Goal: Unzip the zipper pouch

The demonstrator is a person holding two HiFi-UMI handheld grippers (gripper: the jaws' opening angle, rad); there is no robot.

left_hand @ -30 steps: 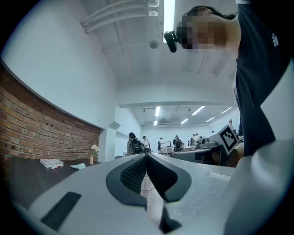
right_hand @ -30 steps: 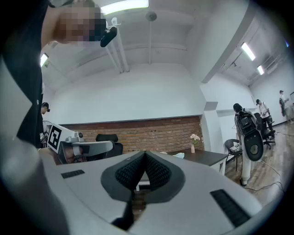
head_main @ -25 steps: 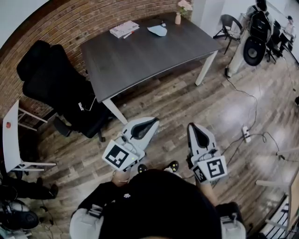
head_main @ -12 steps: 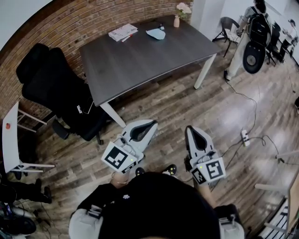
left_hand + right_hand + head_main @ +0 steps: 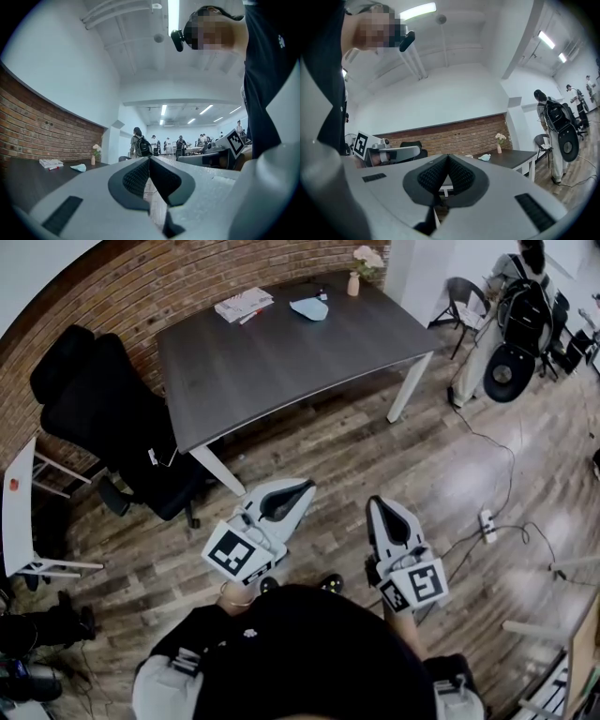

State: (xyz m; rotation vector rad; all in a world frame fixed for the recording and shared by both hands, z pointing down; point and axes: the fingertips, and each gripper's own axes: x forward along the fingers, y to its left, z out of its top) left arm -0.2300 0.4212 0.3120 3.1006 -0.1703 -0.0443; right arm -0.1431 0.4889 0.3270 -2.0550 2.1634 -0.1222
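Note:
The light blue zipper pouch [image 5: 309,307] lies near the far edge of the dark table [image 5: 281,362], well away from both grippers. It shows small in the left gripper view as the pouch [image 5: 78,167] and in the right gripper view as the pouch [image 5: 484,157]. My left gripper [image 5: 305,488] and right gripper [image 5: 378,505] are held in front of the body over the wooden floor, pointing toward the table. Both are shut with nothing between the jaws, as the left gripper [image 5: 149,159] and right gripper [image 5: 448,157] show close up.
A book [image 5: 244,304] and a small vase of flowers [image 5: 354,282] share the table's far edge. A black office chair [image 5: 103,418] stands to the table's left, a white side table [image 5: 19,521] further left. A person with a backpack [image 5: 516,315] stands at the back right; cables and a power strip [image 5: 486,521] lie on the floor.
The head view has drifted slightly, so the table sits a little higher and further left. Both grippers stay shut in front of the body. The person at the back right has shifted.

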